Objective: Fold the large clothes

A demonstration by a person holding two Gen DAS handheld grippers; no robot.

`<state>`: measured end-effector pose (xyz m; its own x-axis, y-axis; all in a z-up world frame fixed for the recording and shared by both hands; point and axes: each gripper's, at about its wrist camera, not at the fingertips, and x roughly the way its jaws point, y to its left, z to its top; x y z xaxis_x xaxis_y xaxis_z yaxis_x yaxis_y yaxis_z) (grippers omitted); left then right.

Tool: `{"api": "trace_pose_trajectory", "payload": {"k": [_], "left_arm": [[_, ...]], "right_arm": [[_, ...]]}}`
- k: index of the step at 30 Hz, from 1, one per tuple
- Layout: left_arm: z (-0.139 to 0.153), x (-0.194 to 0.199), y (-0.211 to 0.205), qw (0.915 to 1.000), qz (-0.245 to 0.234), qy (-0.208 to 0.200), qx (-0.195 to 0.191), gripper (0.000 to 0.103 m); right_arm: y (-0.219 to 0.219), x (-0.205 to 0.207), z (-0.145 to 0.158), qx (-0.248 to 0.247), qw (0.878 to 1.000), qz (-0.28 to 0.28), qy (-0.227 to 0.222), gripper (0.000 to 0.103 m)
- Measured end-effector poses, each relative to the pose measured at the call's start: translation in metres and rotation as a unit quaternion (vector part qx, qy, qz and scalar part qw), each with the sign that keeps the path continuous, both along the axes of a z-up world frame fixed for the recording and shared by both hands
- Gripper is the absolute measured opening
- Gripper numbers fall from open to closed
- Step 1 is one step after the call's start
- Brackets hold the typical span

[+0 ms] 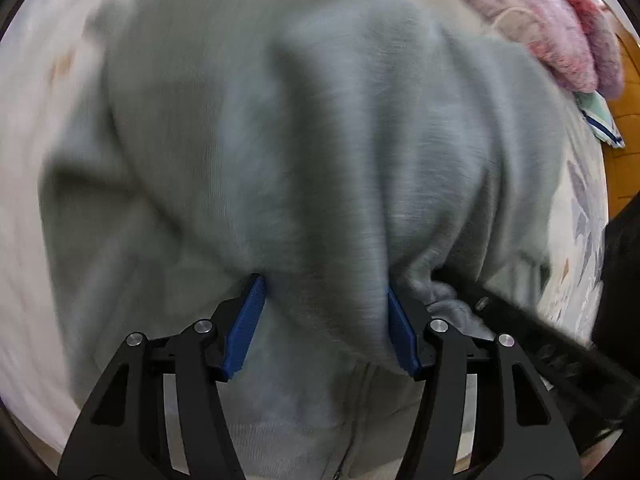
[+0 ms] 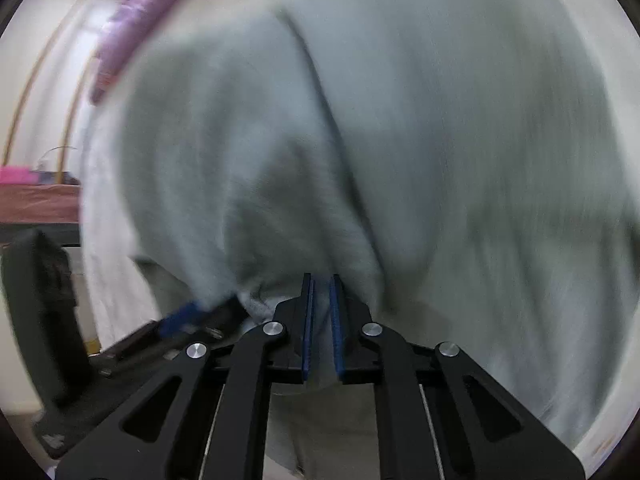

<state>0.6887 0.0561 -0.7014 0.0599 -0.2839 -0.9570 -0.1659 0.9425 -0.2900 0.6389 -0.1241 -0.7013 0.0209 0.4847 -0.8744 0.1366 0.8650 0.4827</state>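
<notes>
A large pale grey-green sweatshirt [image 1: 304, 152] fills both views, lifted and draped, blurred by motion. My left gripper [image 1: 324, 304] has its blue pads wide apart, with a thick fold of the sweatshirt hanging between them; the pads do not press it. My right gripper [image 2: 322, 300] is shut on a thin edge of the sweatshirt [image 2: 360, 152], its blue pads nearly together. The right gripper's arm also shows at the lower right of the left wrist view [image 1: 520, 320], gripping bunched cloth. The left gripper's blue pad shows at the lower left of the right wrist view [image 2: 180, 318].
A pink fluffy garment [image 1: 560, 28] lies at the far right on the patterned white bedsheet [image 1: 580, 208], with a pale green striped cloth [image 1: 600, 120] beside it. Orange wooden floor [image 1: 628, 92] lies beyond the bed edge. A dark object [image 2: 36, 300] and a brown table [image 2: 36, 200] stand left.
</notes>
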Motion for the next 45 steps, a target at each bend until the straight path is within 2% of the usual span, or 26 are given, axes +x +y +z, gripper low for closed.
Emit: {"api": "trace_pose_trajectory", "payload": {"k": [2, 5, 7, 9, 11, 12, 13, 14, 17, 20, 22, 24, 28, 31, 32, 33, 34, 35, 36, 39, 45], "left_arm": [[0.0, -0.01, 0.002, 1.0, 0.0, -0.007, -0.004, 0.059], [0.006, -0.011, 0.003, 0.9999, 0.0, -0.01, -0.011, 0.059], [0.017, -0.006, 0.006, 0.9994, 0.003, -0.016, -0.029, 0.06], [0.039, 0.001, 0.013, 0.9983, 0.009, -0.04, -0.042, 0.06], [0.065, 0.016, 0.023, 0.9951, 0.021, -0.07, -0.067, 0.063], [0.077, 0.03, 0.032, 0.993, 0.037, -0.084, -0.075, 0.065], [0.083, 0.04, 0.037, 0.9918, 0.048, -0.09, -0.077, 0.068], [0.089, 0.052, 0.046, 0.9903, 0.063, -0.096, -0.078, 0.068], [0.102, 0.103, 0.068, 0.9857, 0.109, -0.114, -0.06, 0.074], [0.092, 0.154, 0.079, 0.9889, 0.124, -0.08, -0.018, 0.076], [0.079, 0.184, 0.076, 0.989, 0.127, -0.072, -0.025, 0.076], [0.067, 0.197, 0.082, 0.9913, 0.124, -0.044, -0.002, 0.076], [0.048, 0.225, 0.085, 0.9873, 0.144, -0.032, 0.058, 0.076], [0.019, 0.241, 0.078, 0.9907, 0.129, 0.011, 0.042, 0.076], [0.012, 0.243, 0.075, 0.991, 0.122, 0.02, 0.051, 0.072], [0.008, 0.245, 0.071, 0.9915, 0.114, 0.023, 0.058, 0.064], [0.006, 0.246, 0.066, 0.9925, 0.102, 0.021, 0.063, 0.04], [0.003, 0.244, 0.065, 0.993, 0.097, 0.023, 0.064, 0.019], [0.003, 0.24, 0.064, 0.994, 0.095, 0.02, 0.049, 0.017], [0.018, 0.23, 0.064, 0.9944, 0.094, -0.011, 0.047, 0.013], [0.085, 0.168, 0.067, 0.9895, 0.099, -0.103, 0.025, 0.012]], "right_arm": [[-0.008, -0.017, -0.009, 0.013, 1.0, -0.013, 0.005, 0.001], [-0.01, -0.018, -0.006, 0.02, 1.0, -0.014, 0.003, 0.001], [-0.014, -0.009, 0.004, 0.032, 0.999, -0.013, 0.004, 0.007], [-0.021, -0.003, 0.024, 0.038, 0.999, -0.012, -0.019, 0.01], [-0.036, 0.015, 0.055, 0.041, 0.997, -0.025, -0.053, 0.019], [-0.047, 0.028, 0.069, 0.043, 0.996, -0.042, -0.07, 0.03], [-0.057, 0.041, 0.08, 0.038, 0.994, -0.059, -0.082, 0.049], [-0.067, 0.055, 0.089, 0.029, 0.993, -0.076, -0.09, 0.053], [-0.091, 0.097, 0.104, 0.025, 0.986, -0.121, -0.112, 0.056], [-0.101, 0.139, 0.096, 0.022, 0.984, -0.144, -0.106, 0.06], [-0.101, 0.168, 0.078, 0.034, 0.983, -0.162, -0.075, 0.06], [-0.1, 0.187, 0.061, 0.044, 0.983, -0.17, -0.049, 0.061], [-0.099, 0.212, 0.037, 0.045, 0.983, -0.176, -0.011, 0.061], [-0.095, 0.226, 0.017, 0.025, 0.986, -0.165, 0.009, 0.06], [-0.095, 0.226, 0.013, 0.032, 0.985, -0.167, 0.011, 0.058], [-0.094, 0.226, 0.011, 0.044, 0.985, -0.169, 0.01, 0.041], [-0.095, 0.226, 0.011, 0.041, 0.985, -0.168, 0.005, 0.028], [-0.096, 0.225, 0.014, 0.039, 0.985, -0.165, -0.005, 0.023], [-0.097, 0.224, 0.016, 0.044, 0.985, -0.164, -0.013, 0.018], [-0.101, 0.214, 0.03, 0.057, 0.985, -0.16, -0.039, 0.014], [-0.103, 0.166, 0.081, 0.043, 0.983, -0.143, -0.105, 0.013]]}}
